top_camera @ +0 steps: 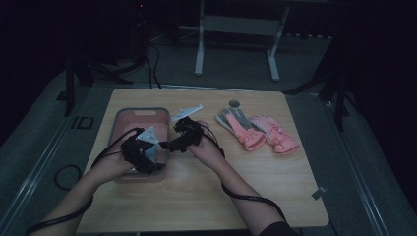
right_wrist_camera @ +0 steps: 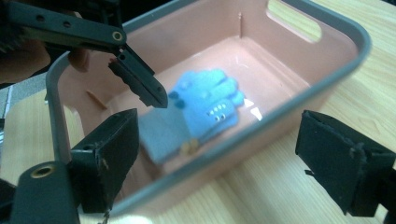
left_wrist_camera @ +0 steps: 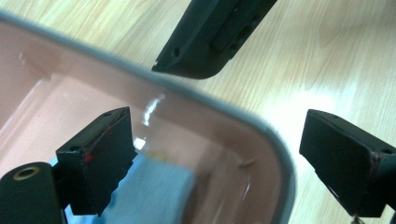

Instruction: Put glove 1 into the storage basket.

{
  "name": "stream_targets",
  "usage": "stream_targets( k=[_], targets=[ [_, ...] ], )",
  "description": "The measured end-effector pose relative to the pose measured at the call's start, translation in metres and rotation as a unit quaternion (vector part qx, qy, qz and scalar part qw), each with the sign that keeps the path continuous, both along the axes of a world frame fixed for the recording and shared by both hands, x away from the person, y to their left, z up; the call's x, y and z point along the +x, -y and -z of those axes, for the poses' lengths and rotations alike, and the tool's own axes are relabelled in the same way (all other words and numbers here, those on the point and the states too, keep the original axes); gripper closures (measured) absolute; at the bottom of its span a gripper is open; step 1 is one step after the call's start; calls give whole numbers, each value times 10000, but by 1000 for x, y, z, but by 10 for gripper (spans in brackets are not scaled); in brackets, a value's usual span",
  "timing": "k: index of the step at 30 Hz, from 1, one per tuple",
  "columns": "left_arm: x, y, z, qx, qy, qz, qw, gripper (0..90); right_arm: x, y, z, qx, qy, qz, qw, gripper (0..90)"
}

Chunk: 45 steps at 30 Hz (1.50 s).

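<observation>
A blue glove [right_wrist_camera: 201, 112] is lying flat on the floor of a pink bin [right_wrist_camera: 327, 70] with a grey rim. The glove is knitted-looking, with dark tips on the fingers and a few small pale dots on the back; its cuff is pointing toward the near wall of the bin. In the left gripper view a part of this blue glove [left_wrist_camera: 154, 196] is showing low inside the pink bin [left_wrist_camera: 224, 116], under the jaw.

The bin [top_camera: 129, 114] is standing on the left part of a wooden table [top_camera: 206, 196]. A pair of pink and grey gloves [top_camera: 258, 130] is lying on the table to the right, well apart from the bin.

The left gripper [top_camera: 142, 156] is hanging over the near right corner of the bin. Its jaws are standing wide apart, one inside the bin above the glove and the other outside over the wood, so the rim is passing between them. Nothing is being held.

The right gripper [top_camera: 172, 144] is hovering just beside the right wall of the bin. Its jaws are also spread wide, empty, one over the bin corner and one over the table. In the right gripper view the left gripper [right_wrist_camera: 140, 91] is reaching down near the glove cuff; I cannot tell if it is touching it.
</observation>
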State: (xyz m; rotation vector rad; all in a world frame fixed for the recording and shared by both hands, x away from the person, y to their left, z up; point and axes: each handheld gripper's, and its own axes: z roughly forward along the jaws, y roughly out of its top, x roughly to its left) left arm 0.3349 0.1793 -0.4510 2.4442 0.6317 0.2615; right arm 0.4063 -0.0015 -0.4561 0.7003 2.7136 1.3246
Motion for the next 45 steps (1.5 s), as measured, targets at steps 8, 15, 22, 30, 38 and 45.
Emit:
stream_targets(
  k=[8, 15, 22, 30, 38, 45],
  targets=[
    [-4, 32, -7, -292, 64, 318, 9990, 103, 0, 35, 3, -68, -56, 169, 9998, 140],
    [-11, 58, -3, -272, -31, 595, 9979, 102, -1, 75, 7, -43, -59, 360, 9993, 138],
    [-16, 84, 8, -226, -85, 952, 9952, 103, -2, 108, 13, -83, -110, 577, 9982, 142],
    [-26, 106, 26, -193, -171, 1214, 9923, 102, -8, 138, 22, -79, -225, 725, 9971, 140],
    [-36, 121, 46, -160, -299, 1428, 9892, 103, -15, 168, 32, 125, -405, 861, 9954, 137],
    [-45, 125, 70, -53, -363, 1384, 9897, 103, -26, 184, 41, -119, -208, 902, 9956, 139]
  ],
)
